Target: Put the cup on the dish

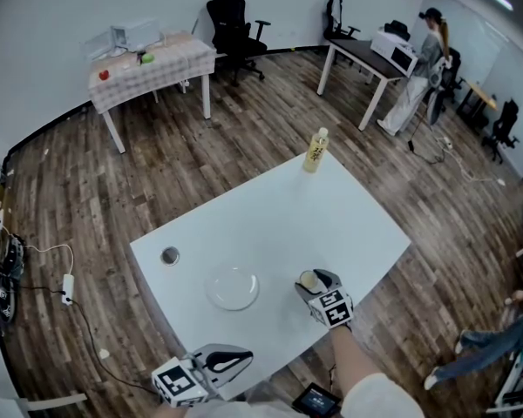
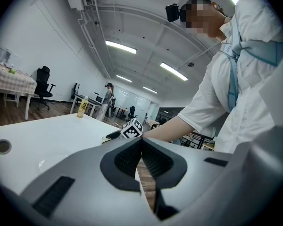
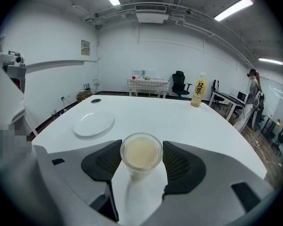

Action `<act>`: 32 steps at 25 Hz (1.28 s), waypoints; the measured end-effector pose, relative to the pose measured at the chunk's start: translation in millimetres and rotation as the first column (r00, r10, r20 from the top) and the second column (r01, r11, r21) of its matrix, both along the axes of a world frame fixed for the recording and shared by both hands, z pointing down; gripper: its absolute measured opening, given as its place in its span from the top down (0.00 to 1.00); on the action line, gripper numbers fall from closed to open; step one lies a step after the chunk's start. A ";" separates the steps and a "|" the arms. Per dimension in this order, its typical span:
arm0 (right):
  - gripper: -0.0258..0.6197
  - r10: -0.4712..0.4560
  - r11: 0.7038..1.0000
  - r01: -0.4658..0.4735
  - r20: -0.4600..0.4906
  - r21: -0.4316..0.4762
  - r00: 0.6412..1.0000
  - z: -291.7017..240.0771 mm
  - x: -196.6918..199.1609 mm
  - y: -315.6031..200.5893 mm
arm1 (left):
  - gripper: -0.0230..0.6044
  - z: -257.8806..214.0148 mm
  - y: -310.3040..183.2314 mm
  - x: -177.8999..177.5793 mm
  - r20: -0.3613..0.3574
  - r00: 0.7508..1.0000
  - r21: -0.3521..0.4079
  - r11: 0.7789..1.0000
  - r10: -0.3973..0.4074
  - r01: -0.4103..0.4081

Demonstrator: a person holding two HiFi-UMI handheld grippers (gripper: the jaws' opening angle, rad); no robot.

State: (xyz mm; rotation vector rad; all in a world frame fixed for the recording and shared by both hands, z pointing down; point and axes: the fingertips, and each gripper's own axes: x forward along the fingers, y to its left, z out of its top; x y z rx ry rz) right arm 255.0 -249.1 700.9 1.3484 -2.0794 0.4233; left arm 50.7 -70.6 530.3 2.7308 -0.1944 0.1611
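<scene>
A clear cup (image 3: 141, 153) of pale liquid stands between the pads of my right gripper (image 3: 141, 161), which is shut on it. In the head view the cup (image 1: 309, 279) and right gripper (image 1: 314, 284) are over the white table, a little to the right of the round white dish (image 1: 233, 287). From the right gripper view, the dish (image 3: 93, 124) lies ahead and to the left, with nothing on it. My left gripper (image 1: 241, 356) hovers at the table's near edge, below the dish. Its jaws (image 2: 141, 144) are shut with nothing between them.
A yellow bottle (image 1: 315, 150) stands at the far corner of the white table (image 1: 331, 216). A round cable hole (image 1: 169, 255) sits left of the dish. Beyond lie wooden floor, a checked table (image 1: 152, 68), desks, chairs and a standing person (image 1: 421, 68).
</scene>
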 end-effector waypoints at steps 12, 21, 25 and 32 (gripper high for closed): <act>0.52 -0.005 1.000 0.005 -0.001 -0.006 1.000 -1.0 -0.7 0.2 | 0.96 -1.8 0.1 -1.5 -0.003 1.000 0.007 1.000 -0.008 0.008; 0.52 0.016 1.000 -0.016 0.013 0.001 1.000 -3.3 -9.6 1.6 | 0.96 0.7 0.3 -6.2 0.000 1.000 0.010 1.000 -0.018 0.018; 0.52 0.011 1.000 -0.011 0.036 0.019 0.999 -12.5 -19.4 -1.0 | 0.96 -2.2 -2.2 -4.6 -0.009 1.000 0.009 1.000 -0.024 0.024; 0.52 -0.032 0.999 0.030 0.059 0.044 0.998 -24.6 -51.8 -7.3 | 0.96 -3.4 -1.1 -7.2 -0.028 0.999 0.021 0.999 -0.028 0.028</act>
